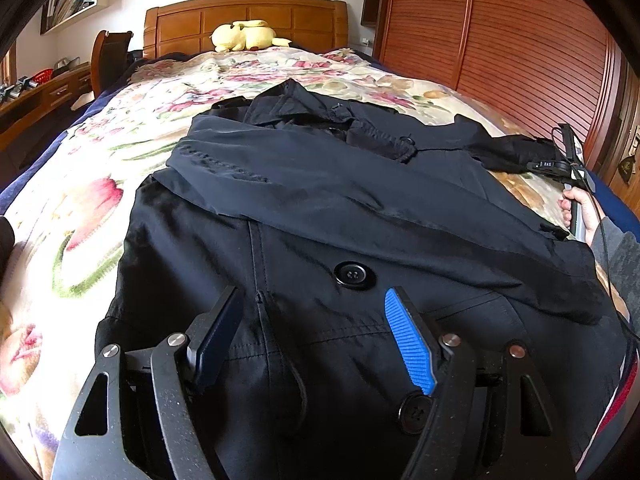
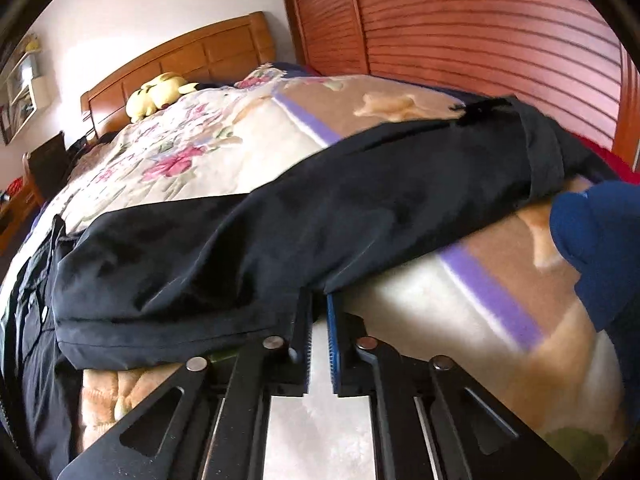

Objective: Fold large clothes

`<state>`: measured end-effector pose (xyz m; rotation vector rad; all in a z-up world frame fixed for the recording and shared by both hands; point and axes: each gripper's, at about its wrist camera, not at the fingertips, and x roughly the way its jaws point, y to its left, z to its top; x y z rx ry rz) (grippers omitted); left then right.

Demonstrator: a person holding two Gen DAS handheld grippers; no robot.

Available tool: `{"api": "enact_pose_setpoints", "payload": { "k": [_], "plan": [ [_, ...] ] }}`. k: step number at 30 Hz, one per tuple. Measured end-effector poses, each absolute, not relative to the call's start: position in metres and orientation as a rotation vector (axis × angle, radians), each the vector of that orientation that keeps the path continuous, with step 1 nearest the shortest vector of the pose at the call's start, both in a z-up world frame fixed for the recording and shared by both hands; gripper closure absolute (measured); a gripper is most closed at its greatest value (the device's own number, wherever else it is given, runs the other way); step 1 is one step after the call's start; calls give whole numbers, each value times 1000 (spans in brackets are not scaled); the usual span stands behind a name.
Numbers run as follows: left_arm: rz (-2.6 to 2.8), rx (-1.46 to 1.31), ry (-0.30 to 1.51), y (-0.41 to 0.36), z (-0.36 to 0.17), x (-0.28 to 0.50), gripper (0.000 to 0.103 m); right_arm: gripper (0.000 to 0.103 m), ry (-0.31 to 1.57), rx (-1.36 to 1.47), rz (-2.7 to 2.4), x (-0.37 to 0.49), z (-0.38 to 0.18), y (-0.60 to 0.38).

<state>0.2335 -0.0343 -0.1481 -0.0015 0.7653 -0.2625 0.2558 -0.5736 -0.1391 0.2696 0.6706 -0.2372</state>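
A black coat (image 1: 340, 208) lies spread on the floral bedspread (image 1: 120, 128), collar toward the headboard, one sleeve folded across its front. My left gripper (image 1: 312, 304) is open and empty, hovering over the coat's lower front near a black button (image 1: 352, 275). My right gripper (image 2: 319, 304) is shut on the edge of the coat's other sleeve (image 2: 320, 208), which stretches out over the bed's right side. In the left wrist view the right gripper (image 1: 568, 160) shows at the far right, at the sleeve's end.
A yellow plush toy (image 1: 244, 35) sits by the wooden headboard (image 1: 244, 12). A slatted wooden wardrobe (image 1: 520, 48) stands right of the bed. A desk and chair (image 1: 60, 88) stand to the left. A blue cloth (image 2: 600, 240) is at the right edge.
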Motion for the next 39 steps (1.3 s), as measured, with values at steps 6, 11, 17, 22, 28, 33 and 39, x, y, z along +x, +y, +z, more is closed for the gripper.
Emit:
{"api": "enact_pose_setpoints", "payload": {
  "k": [6, 11, 17, 22, 28, 33, 39],
  "plan": [
    [-259, 2, 770, -35, -149, 234, 29, 100, 642, 256, -224, 255, -137, -572],
    [-259, 1, 770, -35, -149, 234, 29, 101, 654, 182, -234, 261, -136, -560],
    [-258, 2, 763, -36, -150, 234, 29, 101, 648, 36, -181, 276, -91, -521],
    [-258, 1, 753, -35, -149, 232, 29, 101, 581, 12, -66, 264, -47, -473],
    [-257, 0, 747, -34, -148, 231, 29, 101, 520, -43, 154, 230, -13, -392],
    [-257, 1, 743, -34, -147, 230, 29, 101, 548, -57, 316, 205, -16, -343],
    [-258, 1, 744, -34, -147, 230, 29, 101, 640, -37, 397, 194, -43, -319]
  ]
}}
